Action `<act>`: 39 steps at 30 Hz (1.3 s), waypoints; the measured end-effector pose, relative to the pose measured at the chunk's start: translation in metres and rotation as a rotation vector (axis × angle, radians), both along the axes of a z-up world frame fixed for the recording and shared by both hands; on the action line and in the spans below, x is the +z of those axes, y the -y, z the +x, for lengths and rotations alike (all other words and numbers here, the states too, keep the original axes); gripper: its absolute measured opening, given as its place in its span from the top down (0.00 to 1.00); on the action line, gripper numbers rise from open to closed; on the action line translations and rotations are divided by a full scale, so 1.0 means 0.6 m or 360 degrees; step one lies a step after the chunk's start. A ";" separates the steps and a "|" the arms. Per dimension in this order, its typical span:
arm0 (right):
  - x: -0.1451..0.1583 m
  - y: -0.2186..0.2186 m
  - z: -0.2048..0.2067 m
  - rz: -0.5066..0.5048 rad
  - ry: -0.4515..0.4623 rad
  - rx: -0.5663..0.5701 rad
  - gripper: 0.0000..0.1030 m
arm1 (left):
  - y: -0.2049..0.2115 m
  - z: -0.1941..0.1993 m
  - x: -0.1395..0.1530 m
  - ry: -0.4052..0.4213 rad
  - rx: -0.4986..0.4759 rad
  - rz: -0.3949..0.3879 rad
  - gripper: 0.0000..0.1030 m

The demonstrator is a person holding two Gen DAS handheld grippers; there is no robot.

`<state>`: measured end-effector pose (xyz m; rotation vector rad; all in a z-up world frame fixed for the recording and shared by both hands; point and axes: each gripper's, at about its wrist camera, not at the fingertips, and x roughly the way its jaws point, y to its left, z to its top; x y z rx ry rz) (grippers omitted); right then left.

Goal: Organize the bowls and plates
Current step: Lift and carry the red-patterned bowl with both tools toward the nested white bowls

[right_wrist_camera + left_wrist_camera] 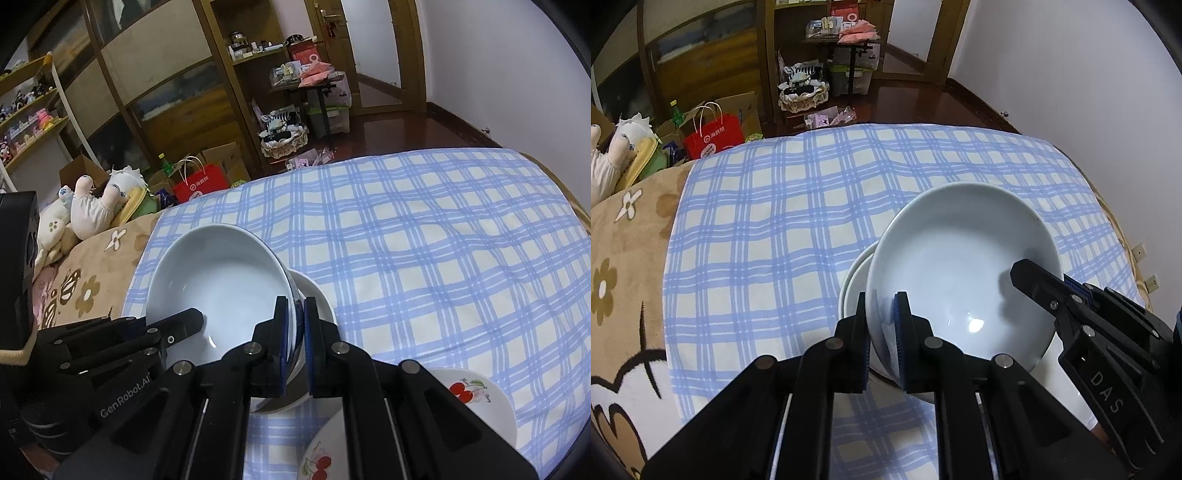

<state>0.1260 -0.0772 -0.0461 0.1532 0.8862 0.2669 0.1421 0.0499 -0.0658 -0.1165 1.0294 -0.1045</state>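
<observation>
Beyond both grippers a blue-and-white checked cloth (820, 206) spreads over the bed, with a tan flower-print blanket (624, 251) off to the left gripper's left. Right at the fingertips sits the pale blue bowl (964, 266), tilted and resting in a smaller white bowl (851, 280) underneath it. The left gripper (882, 325) is clamped on the pale blue bowl's left rim — one pad outside the wall, one inside, jaws nearly together. The right gripper (295, 325) pinches the opposite rim the same way, closed down tight on the wall. In the left wrist view the right gripper's body reaches in from the right and carries the white letters "DAS"; in the right wrist view the left gripper's body comes in from the left, marked "GenRobot.AI".

Just below and right of the right gripper lie two white plates with red cherry prints, the cherry plate (480, 398) partly behind the finger and a second cherry plate (325, 454) nearer the camera. Well beyond the bed's edge stands a red paper bag (714, 134) with white characters too small to read — beside cardboard boxes and plush toys (92, 206).
</observation>
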 end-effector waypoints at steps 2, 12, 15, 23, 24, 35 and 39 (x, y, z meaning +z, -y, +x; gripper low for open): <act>-0.001 0.000 0.002 0.0006 0.0006 -0.0002 0.92 | 0.000 0.001 0.000 0.0006 0.0000 -0.0005 0.89; -0.018 0.004 0.011 0.0048 -0.0038 -0.0007 0.92 | 0.002 0.006 -0.014 -0.0038 -0.0004 0.0001 0.89; -0.023 0.002 0.012 0.0033 -0.0048 -0.0006 0.92 | 0.001 0.009 -0.019 -0.0043 -0.0002 -0.0004 0.89; -0.042 0.002 0.022 0.0037 -0.0081 0.0001 0.92 | 0.002 0.016 -0.042 -0.0110 -0.0002 -0.0002 0.89; -0.045 0.001 0.024 0.0035 -0.0085 0.0002 0.92 | 0.003 0.017 -0.045 -0.0119 -0.0001 -0.0002 0.89; -0.052 -0.009 0.025 -0.0029 -0.0082 0.0020 0.92 | -0.001 0.021 -0.053 -0.0127 0.0000 0.0029 0.88; -0.058 -0.012 0.025 -0.0051 -0.0094 0.0031 0.91 | -0.003 0.024 -0.058 -0.0150 0.0000 0.0033 0.88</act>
